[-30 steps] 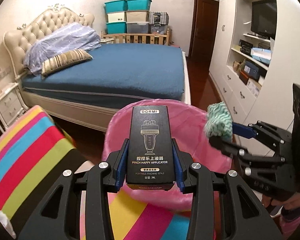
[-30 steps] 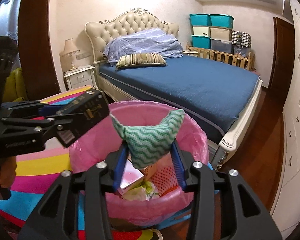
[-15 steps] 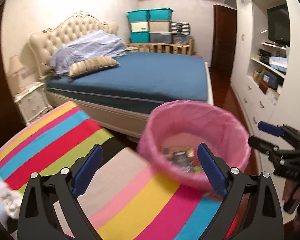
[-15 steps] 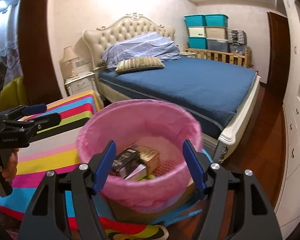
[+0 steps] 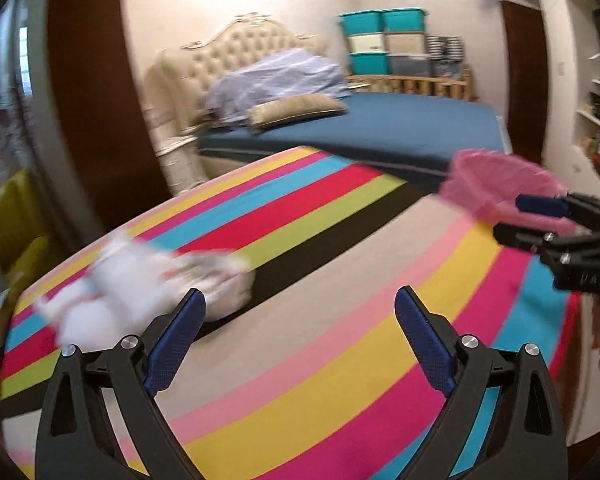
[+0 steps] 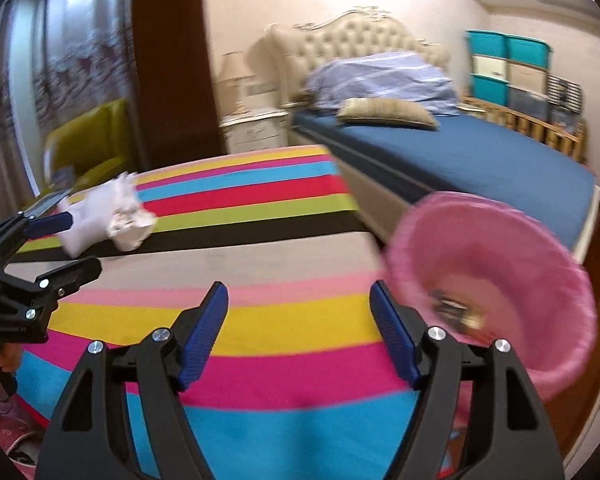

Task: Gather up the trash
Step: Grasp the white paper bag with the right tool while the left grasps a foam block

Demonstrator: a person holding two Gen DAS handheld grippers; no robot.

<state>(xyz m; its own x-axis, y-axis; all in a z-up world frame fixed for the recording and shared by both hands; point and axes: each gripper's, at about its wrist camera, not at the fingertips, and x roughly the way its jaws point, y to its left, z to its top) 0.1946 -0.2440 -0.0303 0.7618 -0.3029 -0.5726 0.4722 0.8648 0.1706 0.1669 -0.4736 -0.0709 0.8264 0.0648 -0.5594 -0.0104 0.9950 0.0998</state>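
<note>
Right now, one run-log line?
left gripper: open, empty | right gripper: opening, empty | white trash: on striped cloth | pink bin: holds trash

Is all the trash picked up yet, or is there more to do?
Not quite. Some trash already lies inside the pink-lined bin. Nothing is in hand: the left gripper is open and empty, and the right gripper is empty with its jaws opening. What is left is the crumpled white trash lying on the striped tabletop, which probably gets picked up next.

One pink-lined bin [image 6: 496,264], one crumpled white wad [image 6: 108,216], two claws, one bed [image 6: 460,156], one striped pillow [image 6: 386,112]
</note>
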